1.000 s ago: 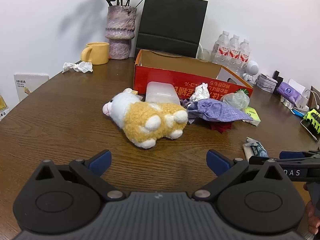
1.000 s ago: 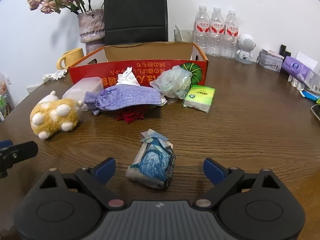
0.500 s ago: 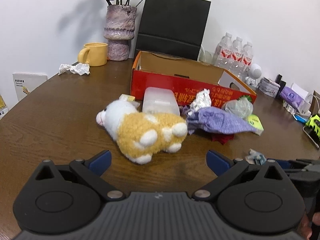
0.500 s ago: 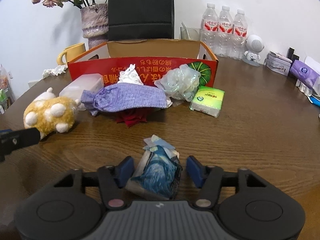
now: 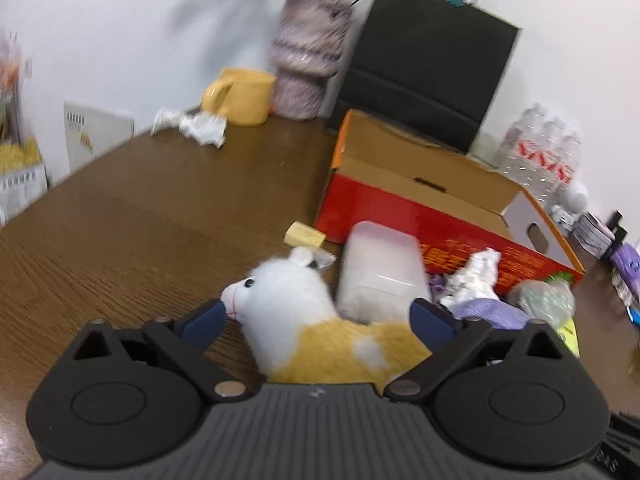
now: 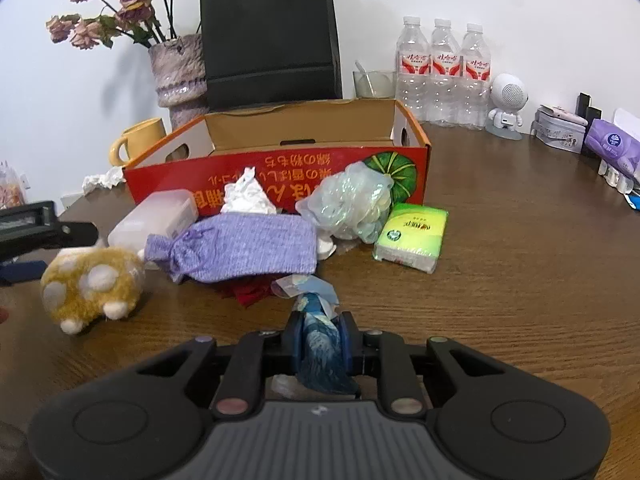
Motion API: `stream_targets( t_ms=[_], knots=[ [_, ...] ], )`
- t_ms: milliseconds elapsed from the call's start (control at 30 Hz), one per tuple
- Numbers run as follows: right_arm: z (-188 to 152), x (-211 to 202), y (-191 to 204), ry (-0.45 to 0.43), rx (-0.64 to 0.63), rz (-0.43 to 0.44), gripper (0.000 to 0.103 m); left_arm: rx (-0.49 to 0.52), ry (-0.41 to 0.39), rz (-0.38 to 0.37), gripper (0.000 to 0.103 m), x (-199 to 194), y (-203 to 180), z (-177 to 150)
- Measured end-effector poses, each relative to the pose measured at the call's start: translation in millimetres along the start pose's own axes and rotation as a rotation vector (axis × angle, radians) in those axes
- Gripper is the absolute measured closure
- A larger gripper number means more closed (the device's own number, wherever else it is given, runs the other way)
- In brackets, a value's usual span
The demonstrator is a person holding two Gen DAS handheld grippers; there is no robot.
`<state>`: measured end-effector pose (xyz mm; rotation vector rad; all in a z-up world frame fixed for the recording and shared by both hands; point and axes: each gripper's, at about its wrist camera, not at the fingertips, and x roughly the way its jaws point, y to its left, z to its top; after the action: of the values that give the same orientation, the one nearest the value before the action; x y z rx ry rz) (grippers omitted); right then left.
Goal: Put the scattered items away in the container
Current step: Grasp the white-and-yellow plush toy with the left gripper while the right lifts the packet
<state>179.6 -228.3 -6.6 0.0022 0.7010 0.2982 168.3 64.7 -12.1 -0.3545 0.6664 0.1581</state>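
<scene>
A white and yellow plush toy (image 5: 296, 320) lies on the brown table in front of the red cardboard box (image 5: 400, 216). My left gripper (image 5: 316, 316) straddles the toy. Its jaws are wide and closing, and the blue pads (image 5: 204, 318) do not squeeze the toy. My right gripper (image 6: 320, 336) is closing on a blue printed packet (image 6: 320, 352), and its pads pinch the packet's sides. Beside the box (image 6: 280, 168) lie a purple knit pouch (image 6: 240, 248), a clear plastic case (image 6: 156, 216), crumpled white paper (image 6: 248, 196), a wad of clear plastic (image 6: 352, 204) and a green tissue pack (image 6: 412, 236).
Behind the box stand a black paper bag (image 6: 272, 40), a vase of dried flowers (image 6: 176, 76), a yellow mug (image 6: 140, 140) and three water bottles (image 6: 444, 68). A white toy robot (image 6: 506, 108) and purple tissues (image 6: 612, 146) sit far right. A red cloth (image 6: 248, 294) peeks from under the pouch.
My left gripper has moved forward until the plush toy lies between its jaws. The right gripper's jaws have closed from wide apart onto the blue packet.
</scene>
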Motion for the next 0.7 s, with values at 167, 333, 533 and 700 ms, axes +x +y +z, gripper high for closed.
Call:
stream_targets(
  t_ms=[167,333,533,700],
  knots=[
    [0,-1,-1,0.001,0.005,0.012,0.085,-0.035,0.075,-0.035,0.049,18,19,0],
    [-2,-4,-2,-0.006,0.012,0.02,0.085,0.003,0.063,-0.092,0.058,5,26,-5],
    [-5,-16,-7,-0.027,0.026,0.029,0.085,0.0,-0.029,-0.139,0.058,-31,29,-11],
    [9,-35,-16,-0.119,0.086,0.03,0.085,-0.001,-0.137,-0.24,0.057,-56,10,7]
  ],
)
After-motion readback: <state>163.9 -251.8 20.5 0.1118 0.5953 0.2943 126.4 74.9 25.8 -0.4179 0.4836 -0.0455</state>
